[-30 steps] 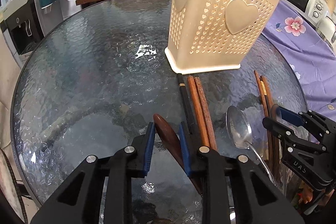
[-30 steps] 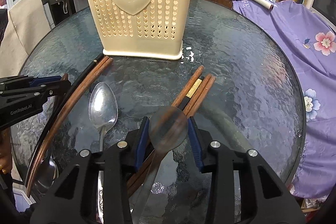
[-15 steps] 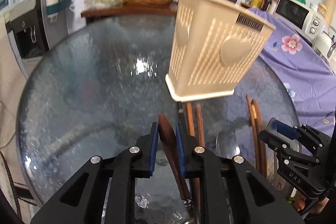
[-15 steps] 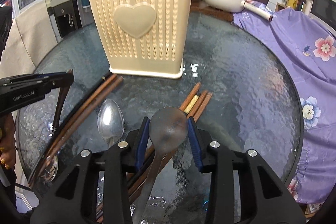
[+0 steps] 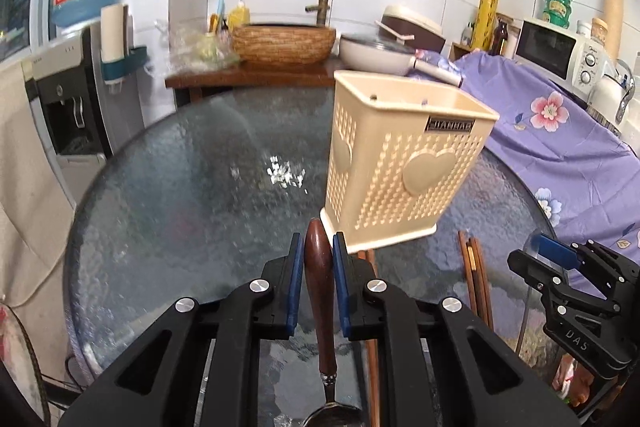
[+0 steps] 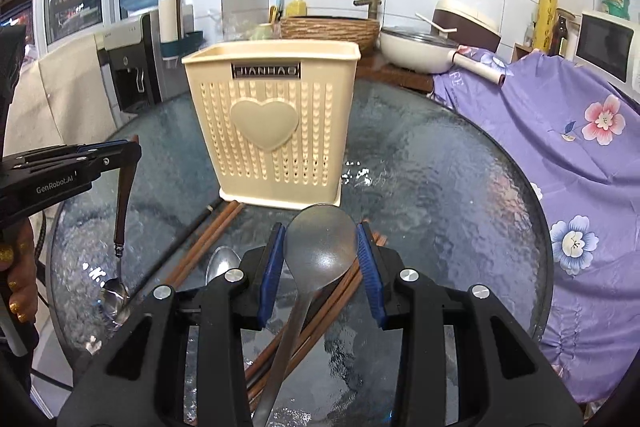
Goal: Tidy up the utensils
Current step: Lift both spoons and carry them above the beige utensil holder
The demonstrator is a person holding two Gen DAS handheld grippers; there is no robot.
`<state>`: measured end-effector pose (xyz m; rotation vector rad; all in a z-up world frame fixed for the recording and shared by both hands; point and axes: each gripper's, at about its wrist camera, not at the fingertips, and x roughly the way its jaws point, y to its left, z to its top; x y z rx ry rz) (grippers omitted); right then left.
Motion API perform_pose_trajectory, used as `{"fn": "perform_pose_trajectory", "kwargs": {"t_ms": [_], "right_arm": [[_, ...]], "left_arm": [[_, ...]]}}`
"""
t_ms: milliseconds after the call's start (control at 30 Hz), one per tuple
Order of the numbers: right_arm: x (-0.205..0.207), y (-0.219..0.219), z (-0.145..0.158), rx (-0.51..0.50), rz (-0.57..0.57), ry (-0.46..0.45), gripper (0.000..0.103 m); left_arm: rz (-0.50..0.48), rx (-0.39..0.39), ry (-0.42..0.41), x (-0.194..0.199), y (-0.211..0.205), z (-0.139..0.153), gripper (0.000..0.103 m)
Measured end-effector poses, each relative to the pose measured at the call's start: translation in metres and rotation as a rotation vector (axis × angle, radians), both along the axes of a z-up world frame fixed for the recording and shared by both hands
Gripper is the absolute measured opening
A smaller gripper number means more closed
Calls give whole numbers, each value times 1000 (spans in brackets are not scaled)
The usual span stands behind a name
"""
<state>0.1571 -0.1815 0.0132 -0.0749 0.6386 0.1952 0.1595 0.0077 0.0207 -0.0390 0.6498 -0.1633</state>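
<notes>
My left gripper (image 5: 316, 247) is shut on the dark wooden handle of a spoon (image 5: 320, 291), whose metal bowl hangs low towards me. From the right wrist view that spoon (image 6: 122, 203) dangles from the left gripper (image 6: 128, 151) above the table's left side. My right gripper (image 6: 320, 231) is shut on the bowl of an all-metal spoon (image 6: 320, 259), lifted off the glass. The beige heart-patterned holder (image 6: 272, 123) stands upright just beyond both grippers and looks empty at the top (image 5: 400, 171). The right gripper (image 5: 536, 251) shows at the right of the left wrist view.
Brown chopsticks (image 6: 208, 239) and a second metal spoon (image 6: 220, 263) lie on the round glass table (image 6: 440, 195) in front of the holder. More chopsticks (image 5: 474, 275) lie to its right. A purple floral cloth (image 6: 560, 147) borders the table's right. A hand (image 6: 16, 267) holds the left gripper.
Both grippers have risen and tipped up, lifting their spoons off the glass. The left jaws narrowed onto the wooden handle. The holder now sits lower and farther in both views.
</notes>
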Motion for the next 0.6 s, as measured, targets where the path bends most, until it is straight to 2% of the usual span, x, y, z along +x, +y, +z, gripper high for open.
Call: {"fn": "perform_pose_trajectory", "kwargs": {"t_ms": [300,600], "right_arm": [[-3,3,13,16,6,-49,37],[-7,2,21,37,20,-62,37]], "left_arm": [[7,-4,-56,-5,4,16,14],[0,-5,-92,-10,4,26,14]]}}
